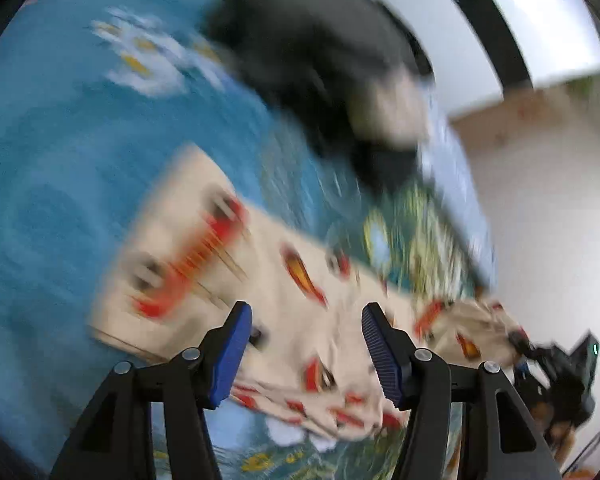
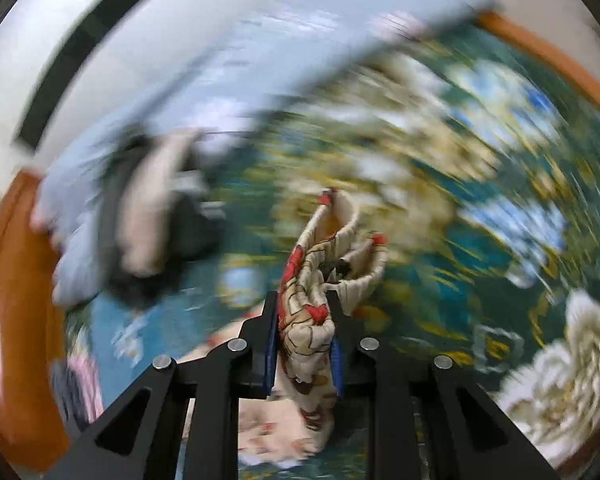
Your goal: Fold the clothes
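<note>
Both views heavily motion-blurred. The left gripper (image 1: pixel 306 354) has its fingers (image 1: pixel 230 356) spread wide and released, nothing between them; it hangs over the garment (image 1: pixel 204 264), a cream cloth with red and orange print that lies partly flat on the bedspread (image 1: pixel 52 168) ahead of and beneath the fingers. The far left part of the garment looks squared-off, possibly one fold in; the part nearer the right finger is rumpled and trails off to the right toward the other gripper.

The right gripper (image 2: pixel 303 344) is clenched on a bunched edge of the garment (image 2: pixel 308 316); cloth sticks up ahead of the fingers in ridged folds and hangs down below them. Floral bedspread (image 2: pixel 480 200) lies beyond the fingers. A black item (image 1: pixel 316 60) sits well beyond the left fingers, a pale blue cloth (image 2: pixel 236 64) lies far ahead-left of the right fingers, and a wooden bed frame (image 2: pixel 16 312) curves at the far left edge.

Handling guess: thin, light, limp fabric, not slippery against ribbed pads, nothing fragile. It will sag and wrinkle if held at one point only. Best hold for the left fingers is likely the free edge or corner just under them, so both grippers tension the cloth together. Fold looks early to mid stage.
</note>
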Demonstrator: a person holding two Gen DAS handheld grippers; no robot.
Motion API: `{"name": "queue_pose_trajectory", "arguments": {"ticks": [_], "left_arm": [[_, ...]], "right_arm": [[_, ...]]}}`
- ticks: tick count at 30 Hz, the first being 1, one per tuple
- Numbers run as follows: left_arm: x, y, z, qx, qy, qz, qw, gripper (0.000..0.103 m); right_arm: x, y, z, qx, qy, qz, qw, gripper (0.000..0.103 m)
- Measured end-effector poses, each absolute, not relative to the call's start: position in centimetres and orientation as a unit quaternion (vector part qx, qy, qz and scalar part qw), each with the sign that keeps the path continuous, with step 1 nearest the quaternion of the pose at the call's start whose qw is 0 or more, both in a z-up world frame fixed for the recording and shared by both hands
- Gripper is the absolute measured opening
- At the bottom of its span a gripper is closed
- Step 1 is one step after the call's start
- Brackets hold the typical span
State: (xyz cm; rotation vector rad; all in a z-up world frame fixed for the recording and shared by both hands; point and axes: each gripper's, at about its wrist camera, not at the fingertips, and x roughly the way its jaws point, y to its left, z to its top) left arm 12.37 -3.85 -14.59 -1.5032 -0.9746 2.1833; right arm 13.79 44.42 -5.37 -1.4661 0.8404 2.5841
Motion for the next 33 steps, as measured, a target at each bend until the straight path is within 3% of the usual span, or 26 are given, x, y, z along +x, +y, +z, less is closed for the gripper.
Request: {"name": "queue_pose_trajectory", "arguments": {"ticks": [4, 7, 13, 18, 22, 30, 33], "left_arm": [[13.4, -11.2, -15.3, -0.481, -0.46, 0.74, 0.099, 0.061], [14.5, -14.3, -16.0, -0.455, -0.519, 0.719, 0.075, 0.061], [15.2, -16.3, -16.4, -0.449, -0.548, 0.703, 0.058, 0.062], [14.9, -16.3, -17.3, -0.465, -0.555, 0.687, 0.061, 0.062], [14.5, -15.8, -18.2, -0.48, -0.557, 0.674, 0.067, 0.062], [13.6, -14.1, -19.1, -0.521, -0.529, 0.665, 0.083, 0.062], [13.2, -13.0, -19.6, -0.544, -0.511, 0.66, 0.089, 0.063]], "right_arm": [[13.0, 35.4, -1.9, -0.443, 0.199, 0.871, -0.077, 0.022], [12.6, 28.6, -2.4, -0.448, 0.14, 0.872, -0.137, 0.021], [13.5, 16.1, -8.9, -0.512, 0.026, 0.83, -0.221, 0.021], [15.0, 10.6, -13.7, -0.546, -0.048, 0.802, -0.237, 0.021], [14.9, 10.2, -15.5, -0.565, -0.049, 0.787, -0.245, 0.026], [14.0, 12.9, -14.3, -0.571, 0.017, 0.774, -0.271, 0.047], [12.8, 15.2, -14.0, -0.57, 0.034, 0.784, -0.242, 0.049]]}}
